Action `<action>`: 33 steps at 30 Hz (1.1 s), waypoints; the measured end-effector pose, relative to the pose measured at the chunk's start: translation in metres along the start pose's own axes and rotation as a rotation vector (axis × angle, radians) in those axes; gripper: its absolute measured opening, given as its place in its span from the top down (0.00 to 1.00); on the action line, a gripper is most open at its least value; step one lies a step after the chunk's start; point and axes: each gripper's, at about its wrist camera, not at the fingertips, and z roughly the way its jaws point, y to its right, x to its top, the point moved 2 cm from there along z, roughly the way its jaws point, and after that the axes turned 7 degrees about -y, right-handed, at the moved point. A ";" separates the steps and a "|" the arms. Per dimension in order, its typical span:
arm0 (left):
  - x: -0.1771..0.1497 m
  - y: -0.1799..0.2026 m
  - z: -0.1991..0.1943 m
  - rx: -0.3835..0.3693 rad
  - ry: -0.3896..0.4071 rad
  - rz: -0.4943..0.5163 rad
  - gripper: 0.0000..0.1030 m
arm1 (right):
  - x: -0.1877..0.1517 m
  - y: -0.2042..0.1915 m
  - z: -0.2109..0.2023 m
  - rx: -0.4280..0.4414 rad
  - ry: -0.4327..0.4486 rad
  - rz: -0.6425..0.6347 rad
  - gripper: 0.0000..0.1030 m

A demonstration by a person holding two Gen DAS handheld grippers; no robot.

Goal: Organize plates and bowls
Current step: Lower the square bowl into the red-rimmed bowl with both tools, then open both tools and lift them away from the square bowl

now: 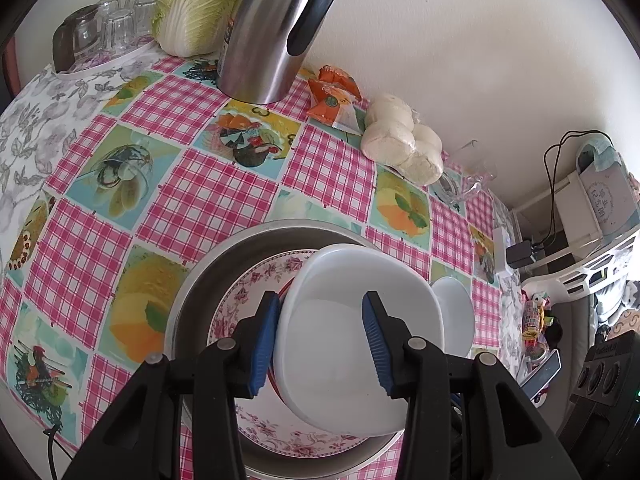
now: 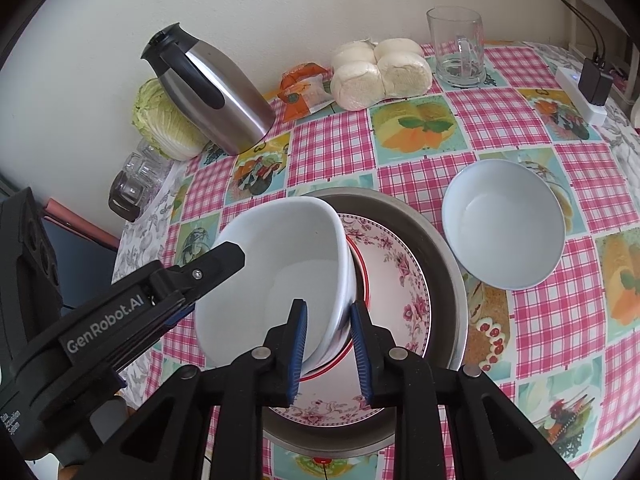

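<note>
A white squarish bowl (image 1: pixel 352 320) (image 2: pixel 280 264) hangs tilted over a floral plate (image 1: pixel 240 292) (image 2: pixel 404 276) and a red-rimmed plate (image 2: pixel 362 272), which lie in a steel basin (image 1: pixel 192 280) (image 2: pixel 448 264). My right gripper (image 2: pixel 328 303) is shut on the bowl's right wall, one pad inside and one outside. My left gripper (image 1: pixel 322 296) straddles the bowl's left wall with its jaws apart: the left pad (image 1: pixel 264 340) sits by the outside, while the right pad (image 1: pixel 376 340) stands free inside the bowl. A round white bowl (image 2: pixel 504 228) (image 1: pixel 456 312) sits upright on the tablecloth to the right of the basin.
Along the wall stand a steel thermos jug (image 1: pixel 276 28), a cabbage (image 1: pixel 200 4), a tray of upturned glasses (image 1: pixel 108 28), orange packets (image 1: pixel 332 100), bagged white buns (image 1: pixel 400 140) and a glass mug (image 2: pixel 458 48). A power strip (image 2: pixel 580 92) lies at the table's far right edge.
</note>
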 end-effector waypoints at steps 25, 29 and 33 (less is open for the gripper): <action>0.008 -0.020 -0.032 0.106 0.109 -0.027 0.40 | 0.009 0.013 -0.032 0.020 0.089 0.051 0.54; 0.008 -0.022 -0.031 0.147 0.111 -0.018 0.29 | 0.012 0.022 -0.035 0.018 0.101 0.084 0.40; 0.009 -0.021 -0.034 0.169 0.134 -0.005 0.20 | 0.014 0.031 -0.038 0.025 0.112 0.113 0.33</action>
